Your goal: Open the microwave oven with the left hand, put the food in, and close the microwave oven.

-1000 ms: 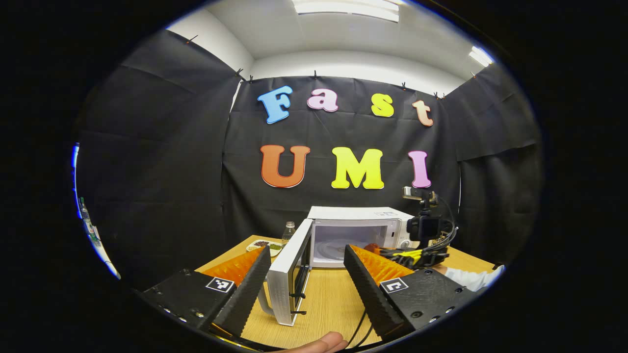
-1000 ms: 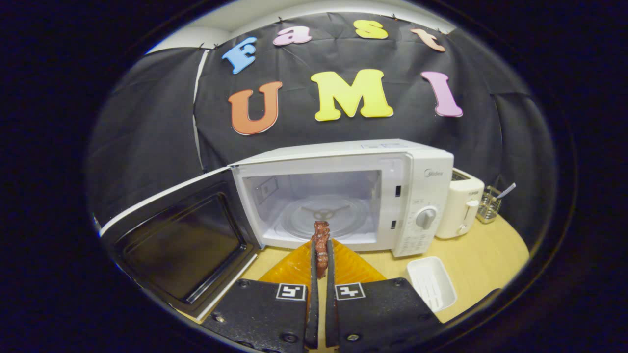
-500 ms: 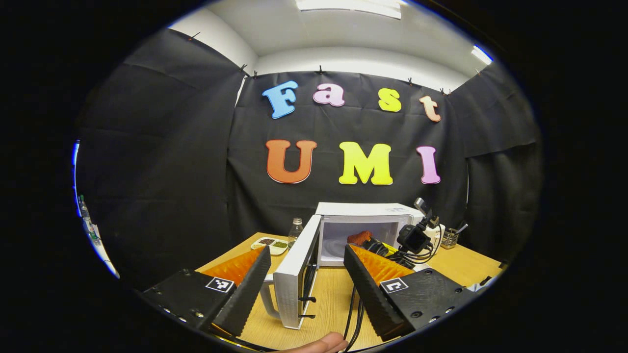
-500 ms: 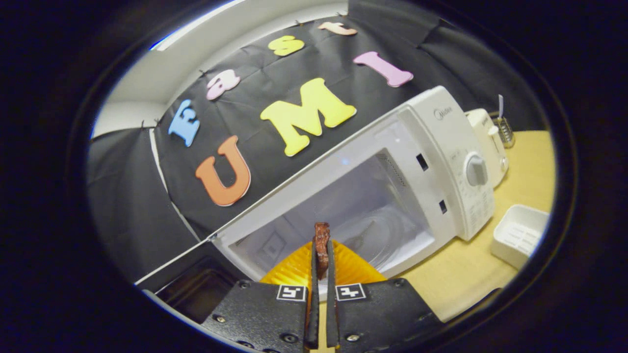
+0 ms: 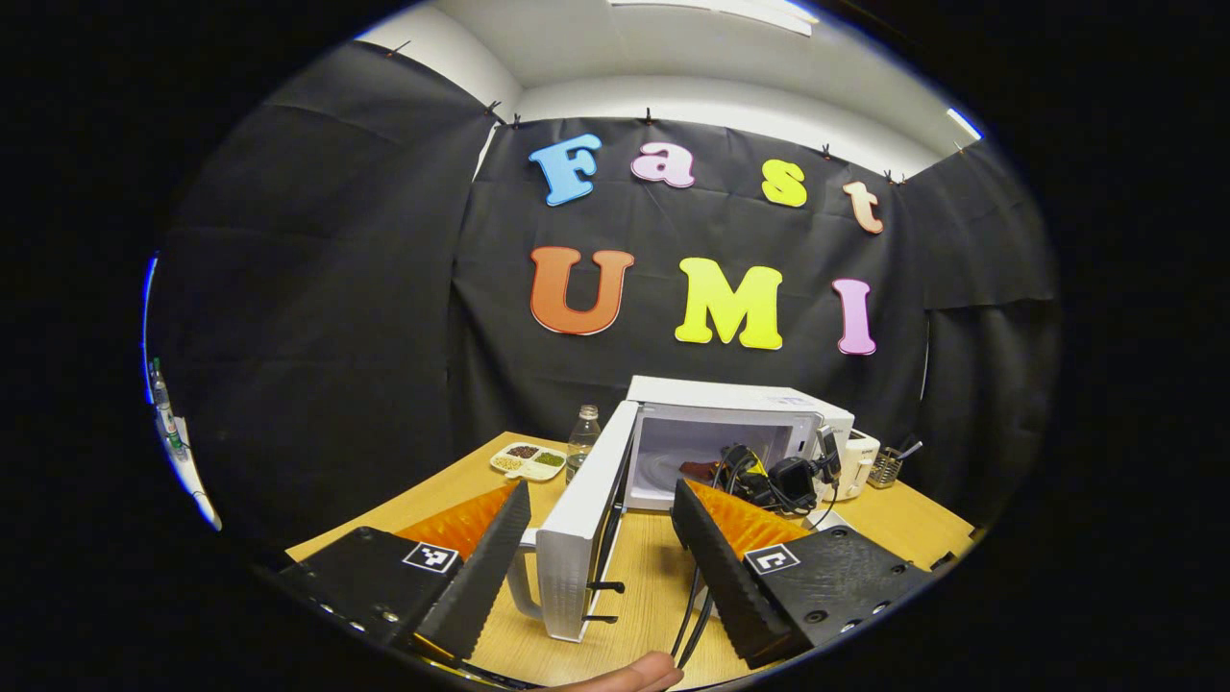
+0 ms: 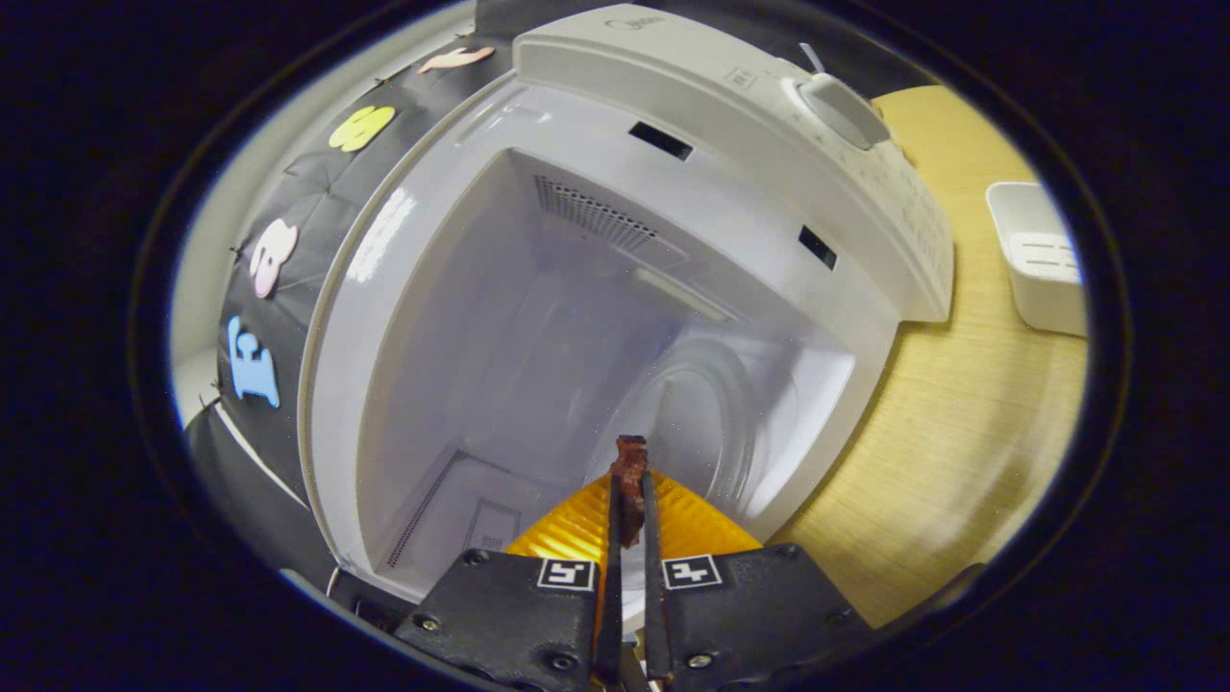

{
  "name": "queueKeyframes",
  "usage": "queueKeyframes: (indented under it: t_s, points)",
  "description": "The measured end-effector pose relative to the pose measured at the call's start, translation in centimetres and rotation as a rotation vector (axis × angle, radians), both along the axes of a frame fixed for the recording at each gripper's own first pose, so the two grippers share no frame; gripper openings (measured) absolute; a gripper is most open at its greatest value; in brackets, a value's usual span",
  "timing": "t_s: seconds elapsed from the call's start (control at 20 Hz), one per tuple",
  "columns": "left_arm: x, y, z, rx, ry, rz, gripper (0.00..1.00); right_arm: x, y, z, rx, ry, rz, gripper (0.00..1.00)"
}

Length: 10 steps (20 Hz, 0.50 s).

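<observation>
The white microwave [image 5: 730, 404] stands on the wooden table with its door [image 5: 581, 529] swung wide open toward me. My left gripper [image 5: 601, 557] is open, held back from the door's edge, nothing between its fingers. My right gripper [image 6: 629, 500] is shut on a thin reddish-brown piece of food [image 6: 630, 476], tilted steeply at the mouth of the microwave's cavity [image 6: 577, 317]. The glass turntable [image 6: 711, 423] lies just beyond the food. In the left gripper view, my right gripper [image 5: 769, 476] with its cables sits in the microwave's opening.
A clear bottle [image 5: 582, 437] and a small divided dish [image 5: 527, 459] stand left of the microwave. A white toaster [image 5: 855, 452] and a utensil holder [image 5: 889, 466] stand to its right. A white tray [image 6: 1038, 255] lies on the wooden table [image 6: 961, 432].
My right gripper has gone forward with the food, from in front of the microwave to its opening, rolling sharply. My left gripper has drawn back slightly and stayed open.
</observation>
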State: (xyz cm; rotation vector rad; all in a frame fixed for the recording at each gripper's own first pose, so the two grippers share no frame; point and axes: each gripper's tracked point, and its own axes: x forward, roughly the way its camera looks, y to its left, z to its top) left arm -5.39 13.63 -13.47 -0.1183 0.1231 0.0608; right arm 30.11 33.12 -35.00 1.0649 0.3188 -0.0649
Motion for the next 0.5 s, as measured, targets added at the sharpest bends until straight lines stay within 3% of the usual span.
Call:
queueKeyframes:
  t_s: [0.1, 0.15, 0.2, 0.25, 0.3, 0.35, 0.45, 0.5]
  points:
    - [0.2, 0.0, -0.3, 0.006, 0.008, 0.002, 0.92, -0.1, 0.0, -0.3, 0.017, 0.011, -0.013, 0.14]
    - [0.3, -0.2, -0.4, 0.005, 0.013, -0.002, 0.92, 0.1, 0.0, -0.7, -0.001, 0.024, -0.013, 0.05]
    - [0.3, -0.5, -0.6, 0.002, 0.018, -0.007, 0.93, -0.1, 0.0, -1.3, -0.041, 0.050, -0.009, 0.17]
    - [0.4, -0.6, -0.8, 0.000, 0.026, -0.007, 0.93, -0.1, -0.1, -1.1, -0.050, 0.046, -0.005, 0.06]
    - [0.4, -0.5, -0.9, -0.001, 0.029, -0.005, 0.93, 0.0, 0.4, -0.8, -0.060, 0.045, 0.004, 0.25]
    - [0.4, -0.6, -0.8, -0.004, 0.027, -0.006, 0.93, -0.2, 0.4, -0.3, -0.083, 0.038, 0.012, 0.28]
    - [0.5, -0.9, -1.1, -0.018, 0.035, -0.014, 0.94, 0.0, -0.1, 0.2, -0.204, 0.040, 0.008, 0.69]
    - [0.5, -1.1, -1.3, -0.025, 0.040, -0.019, 0.94, -0.2, -0.3, 0.6, -0.289, 0.037, 0.014, 0.77]
